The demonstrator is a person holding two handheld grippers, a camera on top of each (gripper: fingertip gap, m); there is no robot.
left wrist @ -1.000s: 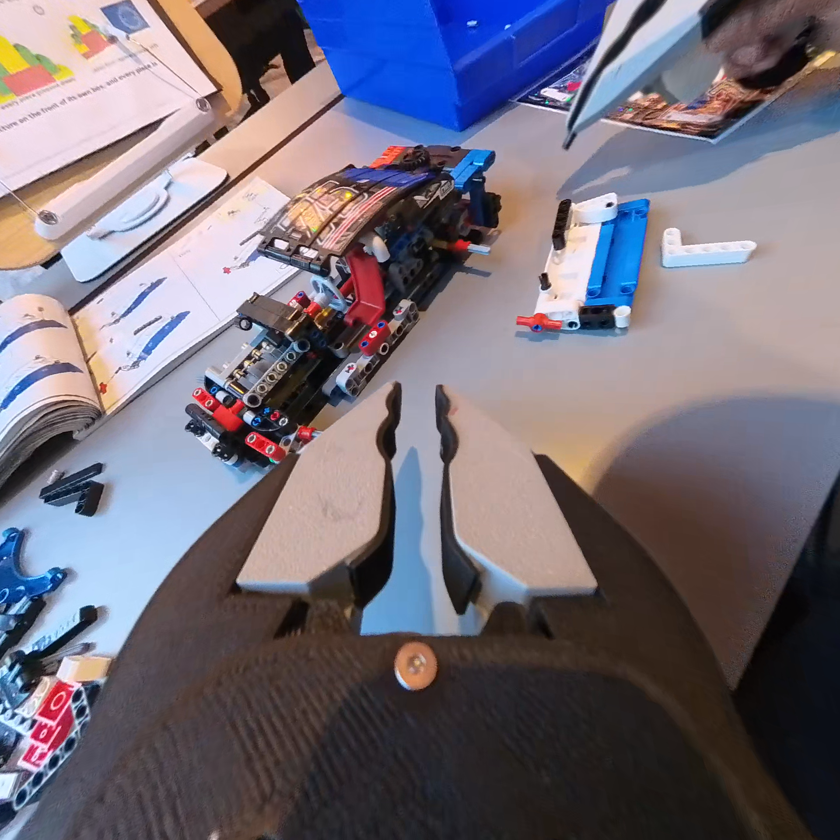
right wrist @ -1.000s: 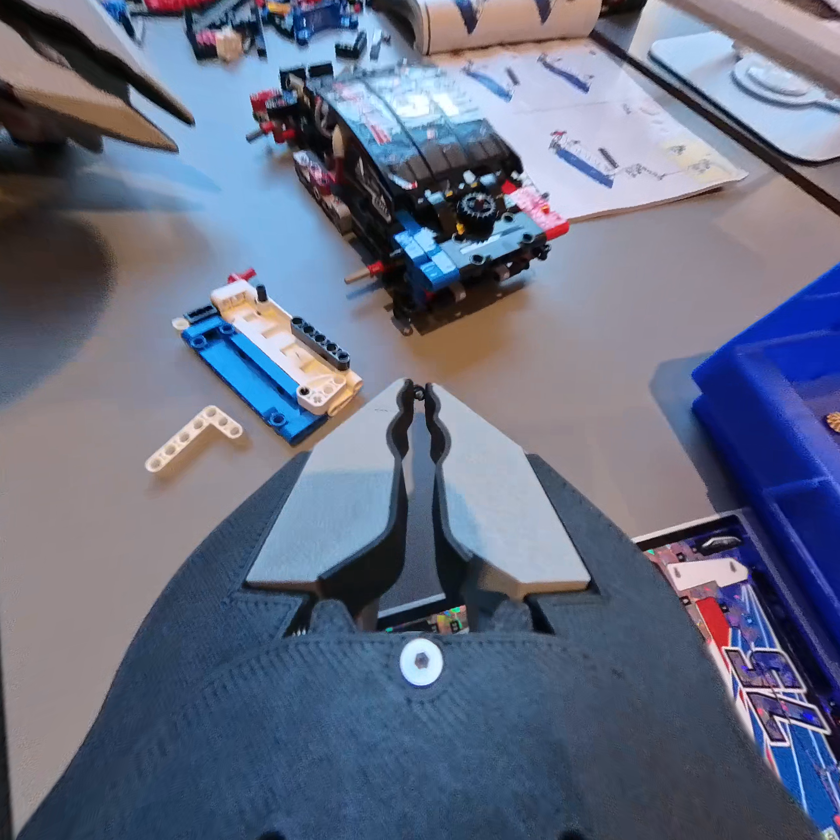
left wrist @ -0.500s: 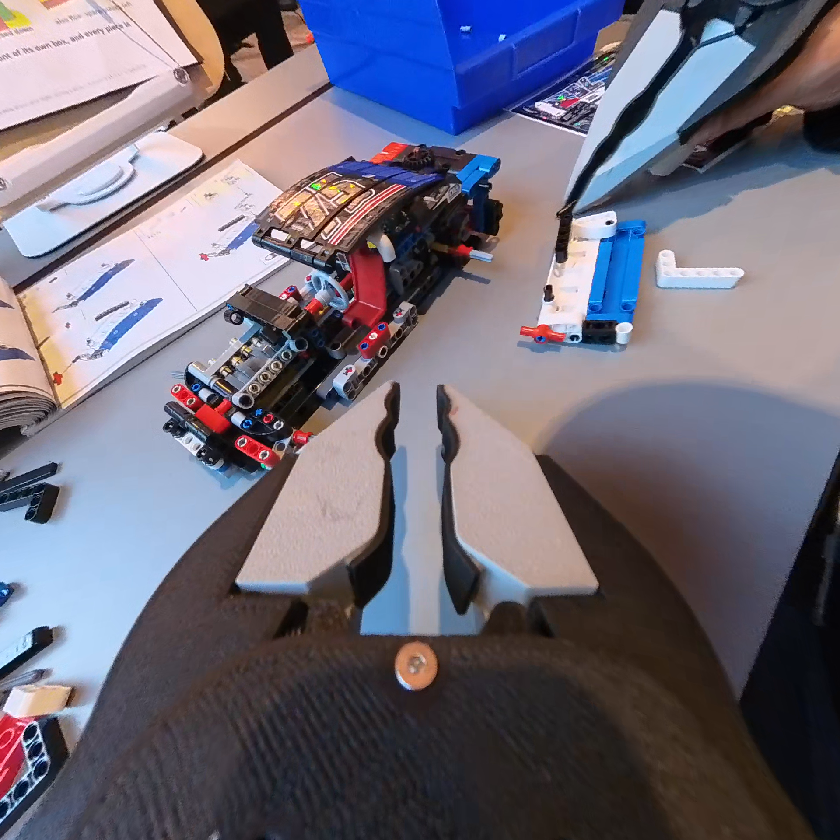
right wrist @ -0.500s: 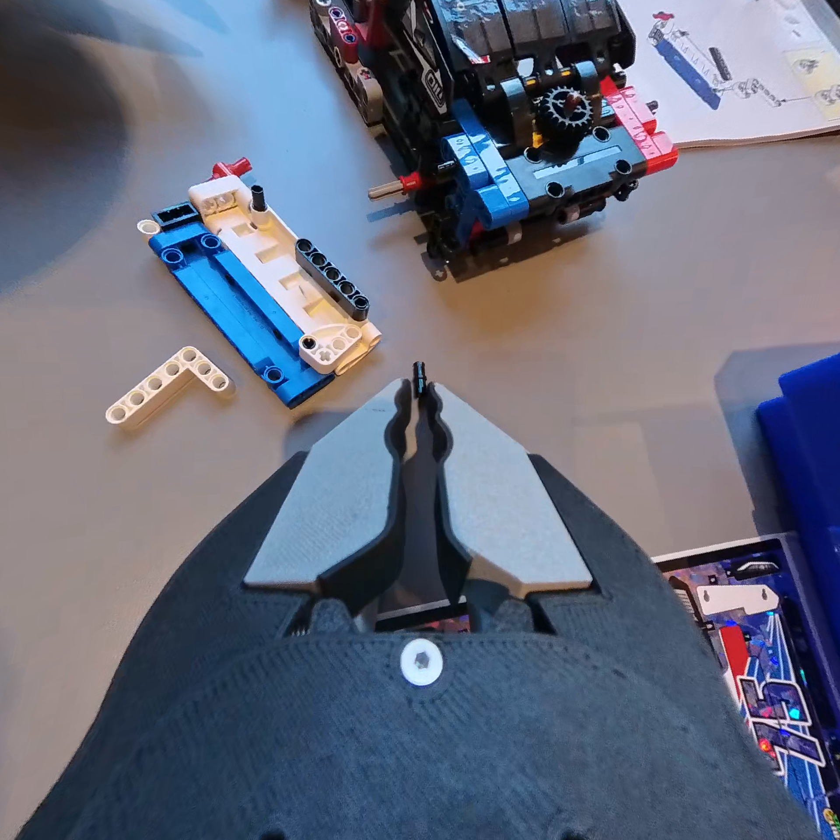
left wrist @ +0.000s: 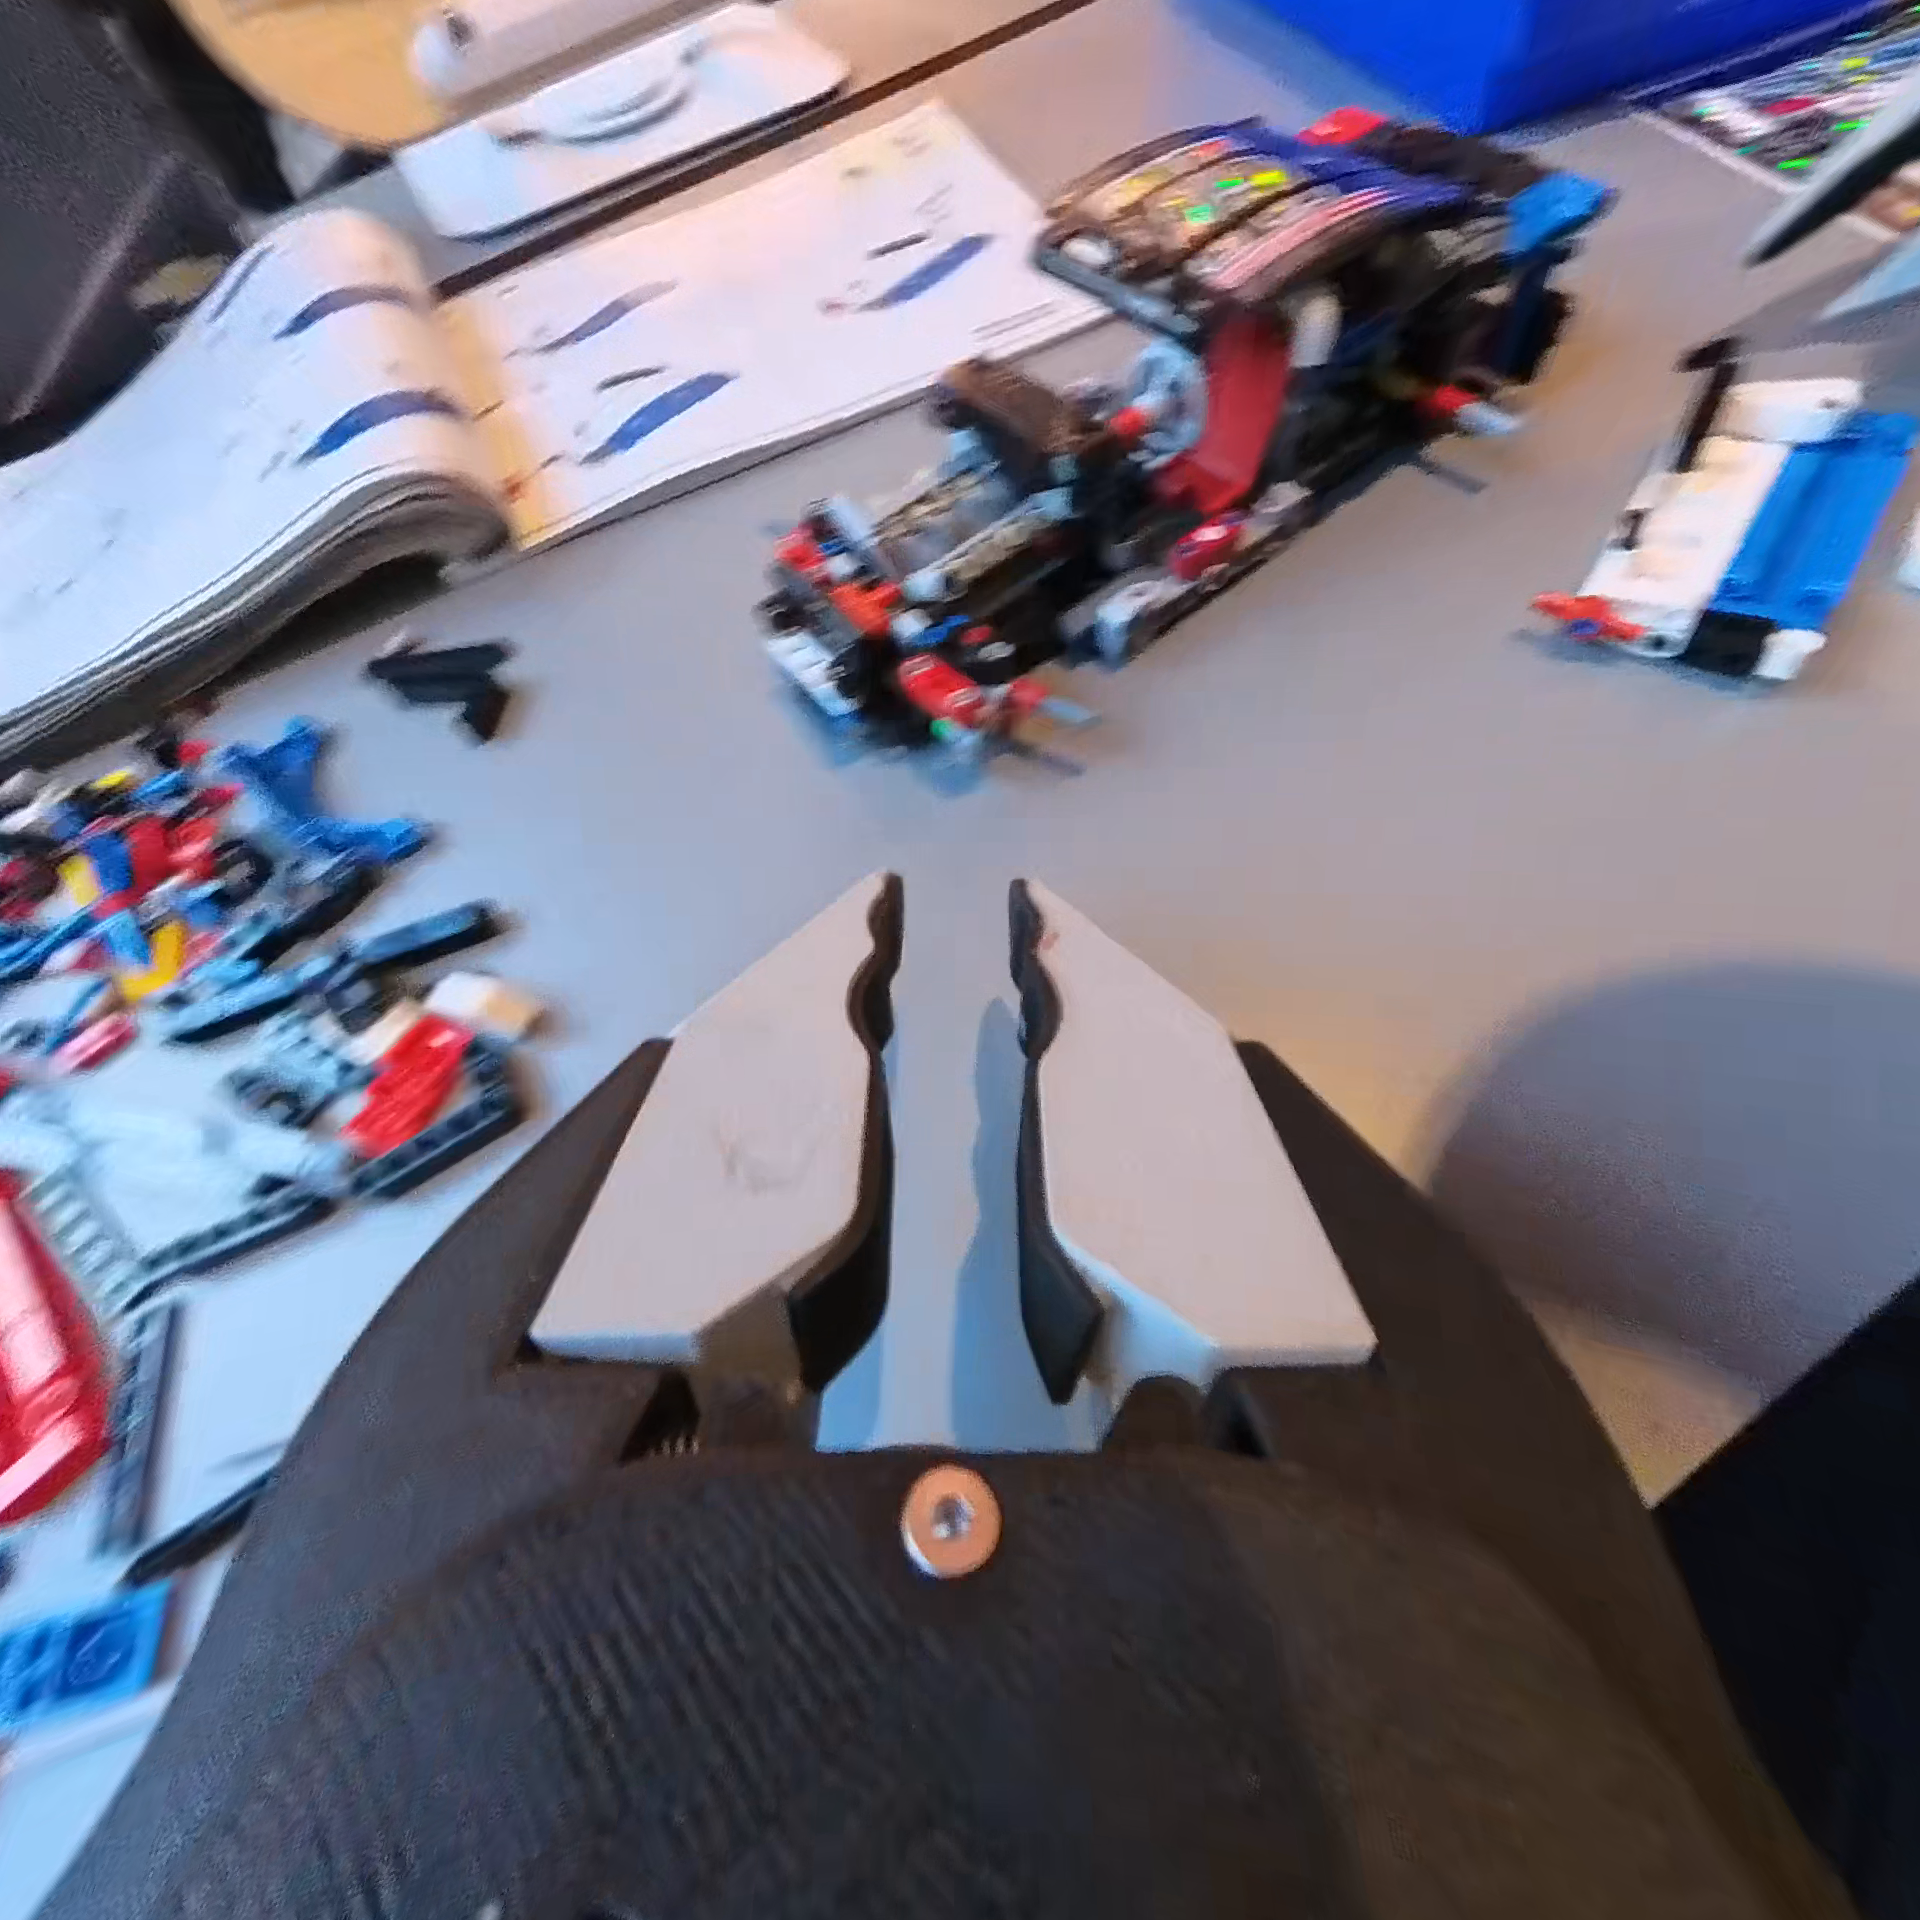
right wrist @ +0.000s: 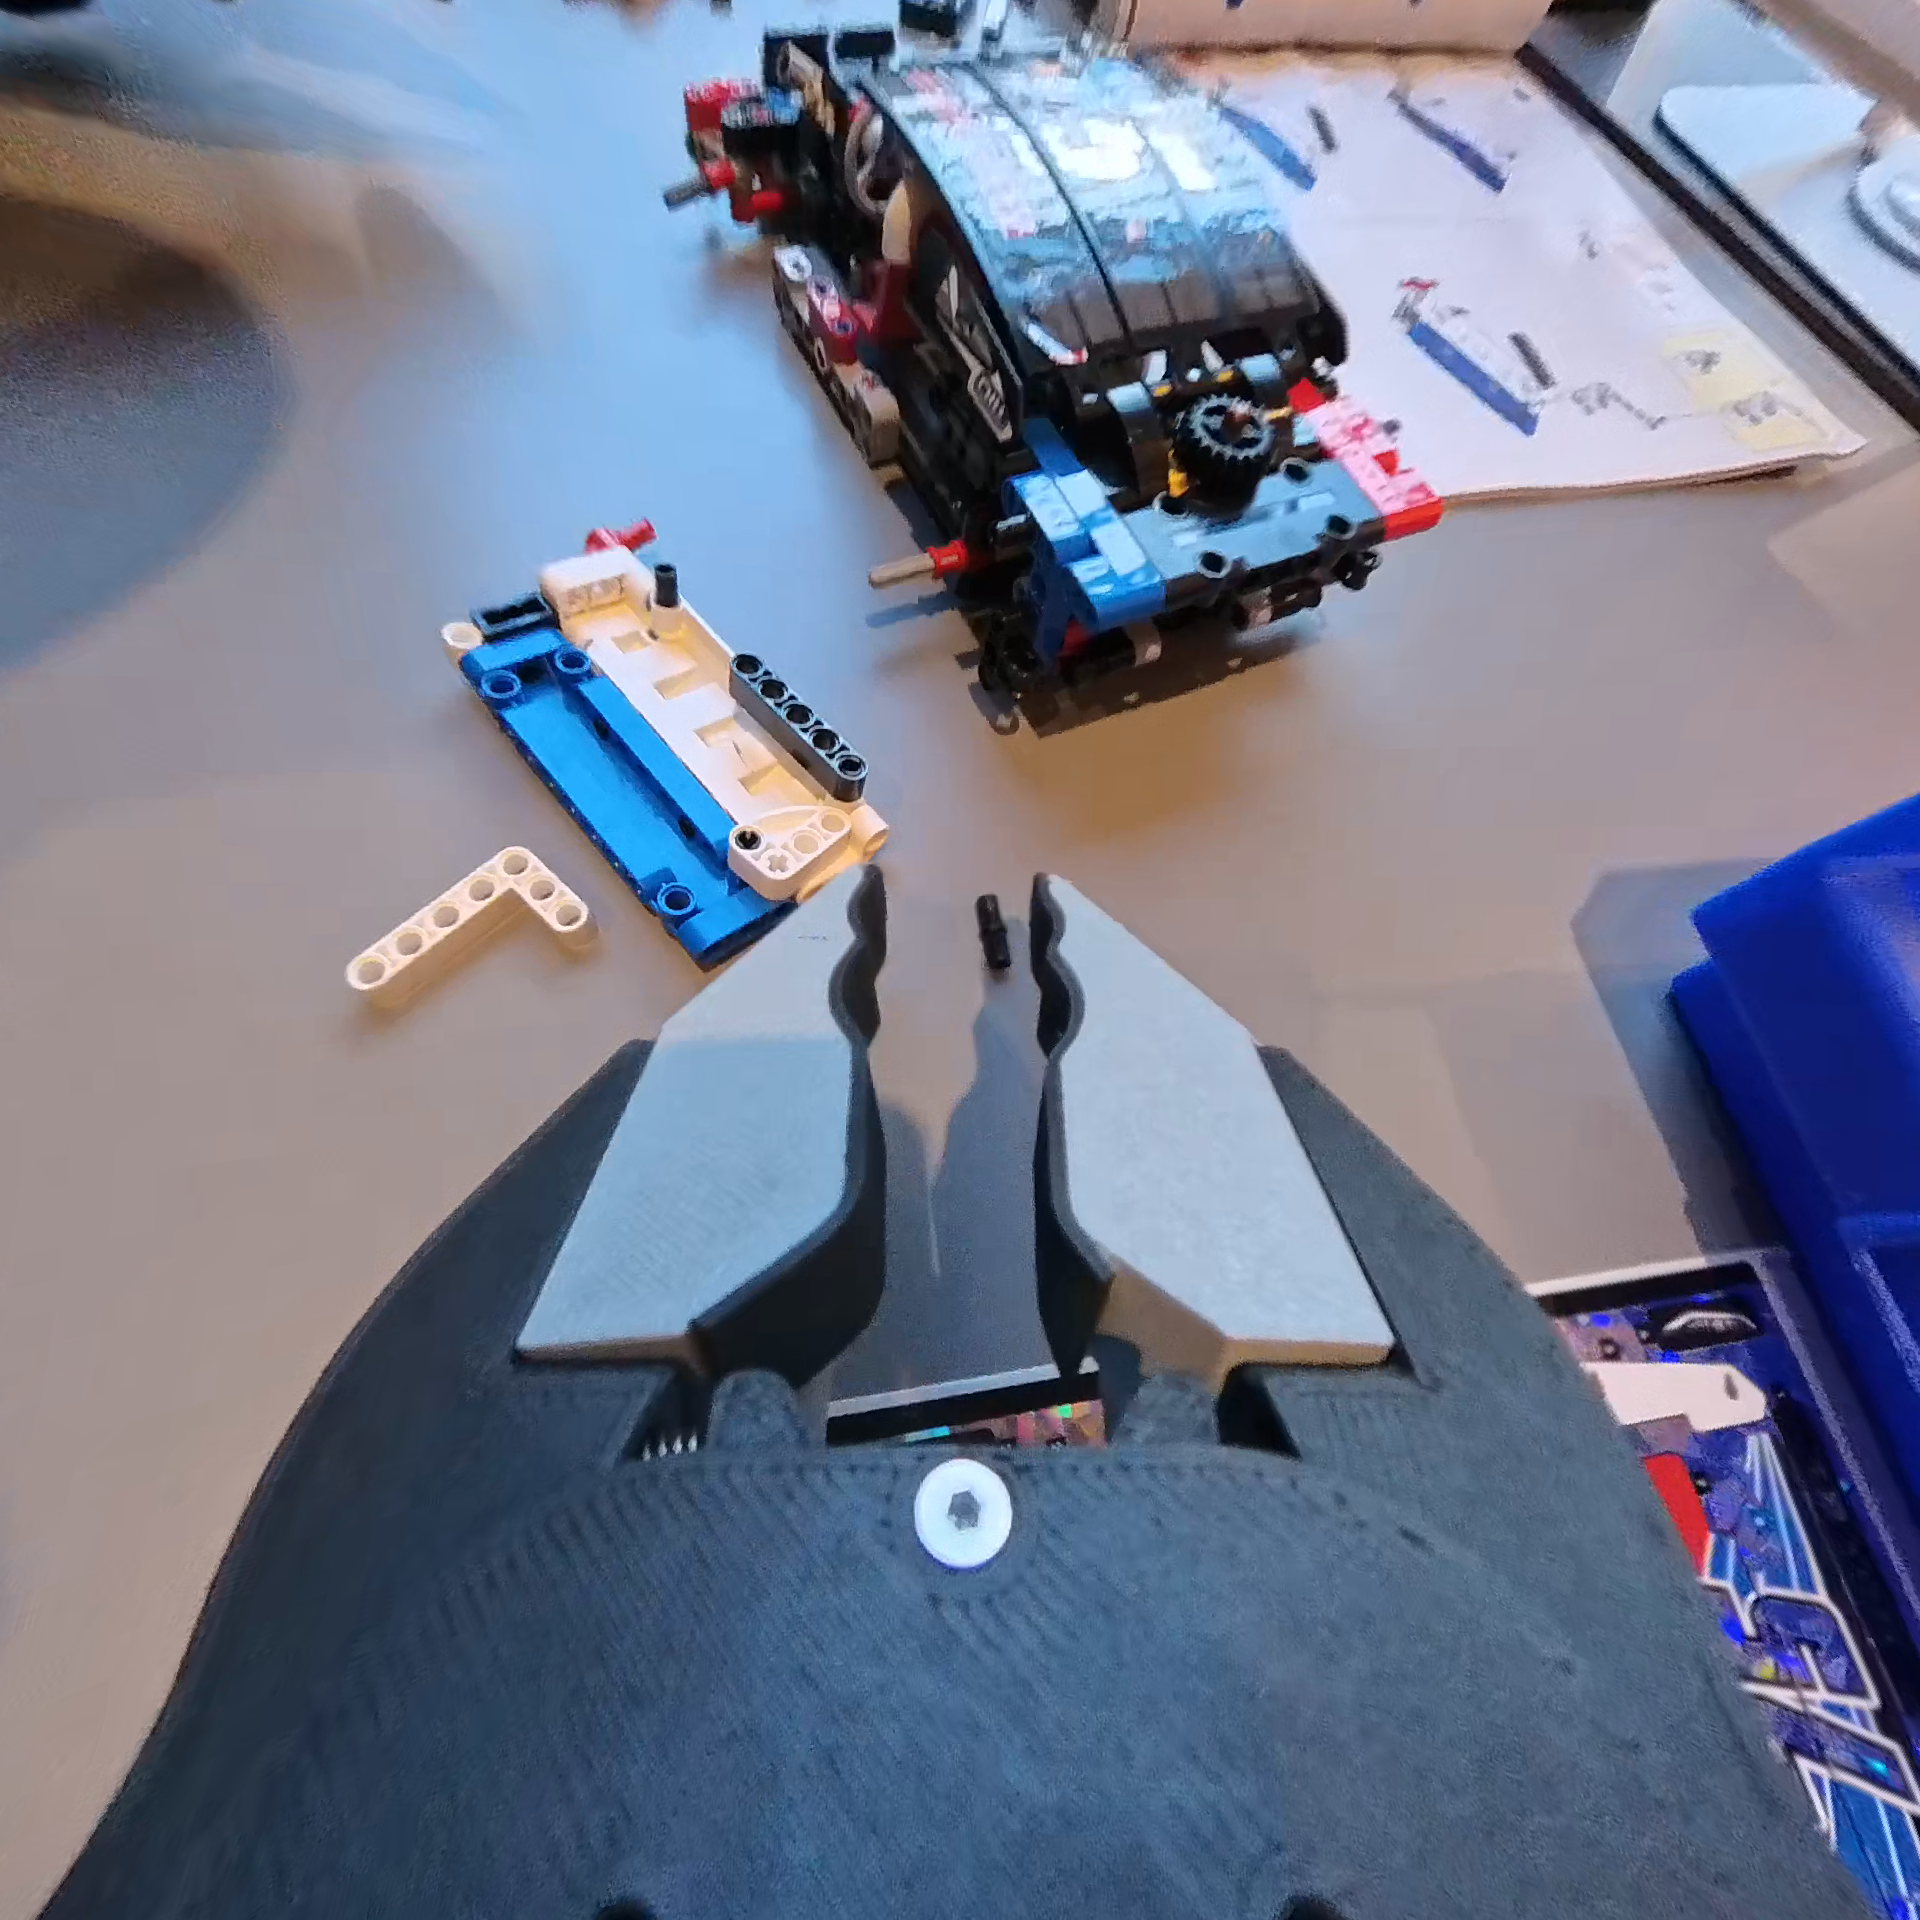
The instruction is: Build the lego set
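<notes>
Right tool [right wrist: 958, 906]: jaws now parted, narrow to medium gap; half a second ago they pinched the black pin [right wrist: 992, 932], which now lies loose between the tips on the surface [right wrist: 1351, 935]. Judged released, not yet fitted. Pin's long axis runs away from the camera, along the fingers.
Sub-assembly, white and blue [right wrist: 665, 727]: just beyond, left; long axis diagonal.
Car model [right wrist: 1070, 343]: farther, rear nearest.
Left tool [left wrist: 954, 909]: narrow gap, empty.
</notes>
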